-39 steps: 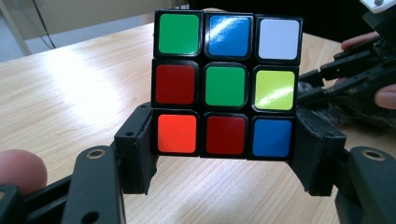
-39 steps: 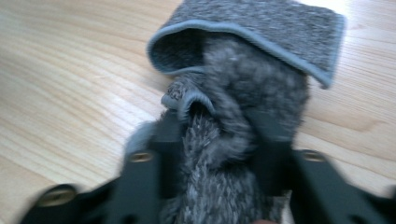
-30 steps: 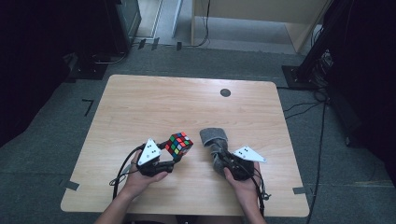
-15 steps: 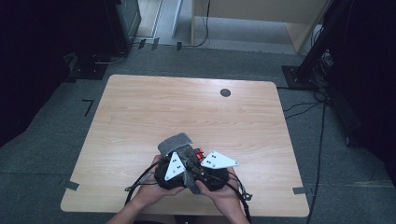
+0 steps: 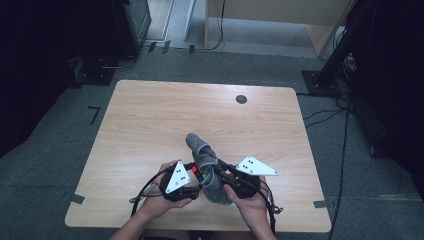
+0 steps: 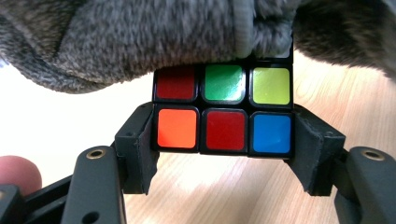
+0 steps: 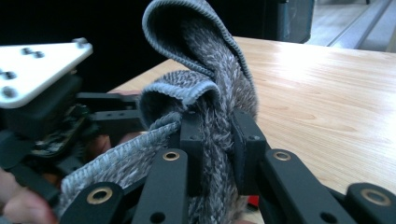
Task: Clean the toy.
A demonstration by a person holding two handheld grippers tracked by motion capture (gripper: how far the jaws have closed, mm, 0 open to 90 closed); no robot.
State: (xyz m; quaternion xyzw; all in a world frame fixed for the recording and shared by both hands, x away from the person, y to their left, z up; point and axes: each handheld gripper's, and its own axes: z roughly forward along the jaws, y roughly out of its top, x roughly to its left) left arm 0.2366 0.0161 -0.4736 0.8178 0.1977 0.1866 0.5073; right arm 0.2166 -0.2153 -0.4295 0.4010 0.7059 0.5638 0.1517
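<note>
The left tongs (image 6: 224, 135) are closed about halfway on a small puzzle cube with black edges and coloured square stickers (image 6: 224, 109). In the left gripper view the cube is seen pressed between the two black pads, one on each side of its lower row, where an orange, a red and a blue sticker are shown; above them a red, a green and a yellow-green sticker are visible. The top of the cube is covered by a grey fuzzy knitted sock (image 6: 140, 42), which lies directly on it. Under the cube the light wooden surface (image 6: 233, 186) is seen, and the cube is held a little above it.

The right tongs (image 7: 217, 154) are almost fully closed, and the grey sock (image 7: 205, 84) is pinched between their pads. In the right gripper view the ribbed cuff of the sock is folded over and stands up above the pads, while the rest of the fabric hangs down toward the left tongs.

In the high view both tongs are held close together near the front edge of the surface (image 5: 165, 120), the left tongs (image 5: 197, 176) with the cube (image 5: 198, 174) just beside the right tongs (image 5: 220, 175). The sock (image 5: 202, 152) is stretched between them, with one end raised toward the middle of the surface.
</note>
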